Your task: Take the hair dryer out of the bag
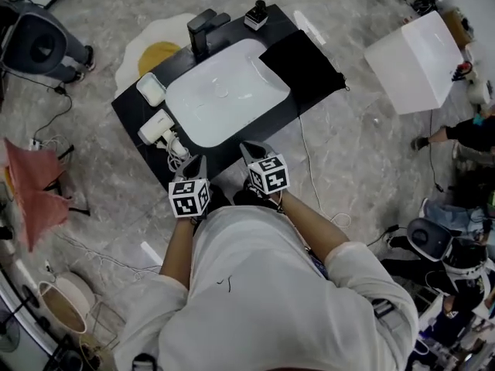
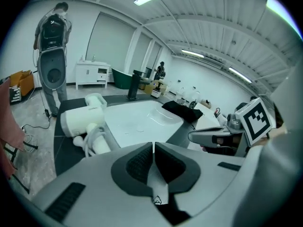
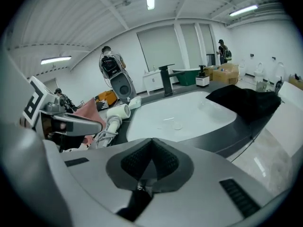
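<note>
The white hair dryer (image 1: 155, 126) lies on the black counter (image 1: 131, 110) left of the white basin (image 1: 224, 91), with its coiled cord (image 1: 176, 147) beside it. It also shows as the hair dryer (image 2: 78, 119) and the hair dryer (image 3: 116, 112). The black bag (image 1: 302, 66) lies flat at the basin's right; the bag (image 2: 180, 110), the bag (image 3: 244, 100). My left gripper (image 1: 195, 163) and right gripper (image 1: 249, 150) are at the counter's near edge, both shut and empty, apart from dryer and bag. The left gripper (image 2: 154, 145) and right gripper (image 3: 151, 143) show their pads together.
A black faucet (image 1: 203, 29) stands behind the basin, a small white case (image 1: 151, 89) to its left, and a black-topped white jar-like thing (image 1: 256, 14) at the back. An egg-shaped rug (image 1: 155, 49), a white table (image 1: 414, 60), red cloth (image 1: 35, 188) and people surround the counter.
</note>
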The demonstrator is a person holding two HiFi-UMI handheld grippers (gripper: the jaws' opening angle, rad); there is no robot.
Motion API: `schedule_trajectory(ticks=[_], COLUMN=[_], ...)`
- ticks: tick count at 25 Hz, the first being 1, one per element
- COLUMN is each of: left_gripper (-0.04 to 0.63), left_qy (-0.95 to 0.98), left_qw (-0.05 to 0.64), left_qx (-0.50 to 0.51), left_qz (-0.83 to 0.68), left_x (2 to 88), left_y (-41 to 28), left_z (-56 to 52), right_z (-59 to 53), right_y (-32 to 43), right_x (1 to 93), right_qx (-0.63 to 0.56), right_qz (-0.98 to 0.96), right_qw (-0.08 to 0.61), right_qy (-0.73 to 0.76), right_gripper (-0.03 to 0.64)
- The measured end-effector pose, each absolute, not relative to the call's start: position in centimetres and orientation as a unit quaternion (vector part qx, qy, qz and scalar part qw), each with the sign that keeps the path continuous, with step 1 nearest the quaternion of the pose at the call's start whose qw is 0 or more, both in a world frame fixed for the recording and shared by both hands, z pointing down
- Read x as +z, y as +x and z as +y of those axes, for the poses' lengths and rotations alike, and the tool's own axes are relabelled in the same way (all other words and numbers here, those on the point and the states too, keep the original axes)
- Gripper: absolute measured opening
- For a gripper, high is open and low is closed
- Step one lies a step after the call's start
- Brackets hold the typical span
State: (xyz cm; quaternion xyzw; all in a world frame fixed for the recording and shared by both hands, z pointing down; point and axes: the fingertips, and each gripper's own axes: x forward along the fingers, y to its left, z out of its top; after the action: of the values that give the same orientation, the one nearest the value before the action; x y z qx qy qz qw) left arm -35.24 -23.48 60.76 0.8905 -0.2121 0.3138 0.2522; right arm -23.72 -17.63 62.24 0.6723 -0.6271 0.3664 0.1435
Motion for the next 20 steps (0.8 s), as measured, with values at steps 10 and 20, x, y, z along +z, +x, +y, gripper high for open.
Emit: schedule_trajectory(ticks=[10, 20], left_gripper=[0.029, 0.029], left_qy=[0.908, 0.945], left_qw=[0.231, 0.154], left_qx=[0.302, 0.227], left_qz=[-0.175, -0.176], left_x=[58.0, 49.9], left_y=[-26.5, -23.6], left_z=[-15.4, -15.9], right_z=[-9.9, -10.6], right_y=[-17.1, -12.9], right_x=[57.4, 49.6], right_qx=[0.314, 0.22], right_qz=[-0.61, -0.602], right_qw=[0.121, 0.086], right_qy=[0.717, 0.763], right_gripper=[-0.002, -0.003])
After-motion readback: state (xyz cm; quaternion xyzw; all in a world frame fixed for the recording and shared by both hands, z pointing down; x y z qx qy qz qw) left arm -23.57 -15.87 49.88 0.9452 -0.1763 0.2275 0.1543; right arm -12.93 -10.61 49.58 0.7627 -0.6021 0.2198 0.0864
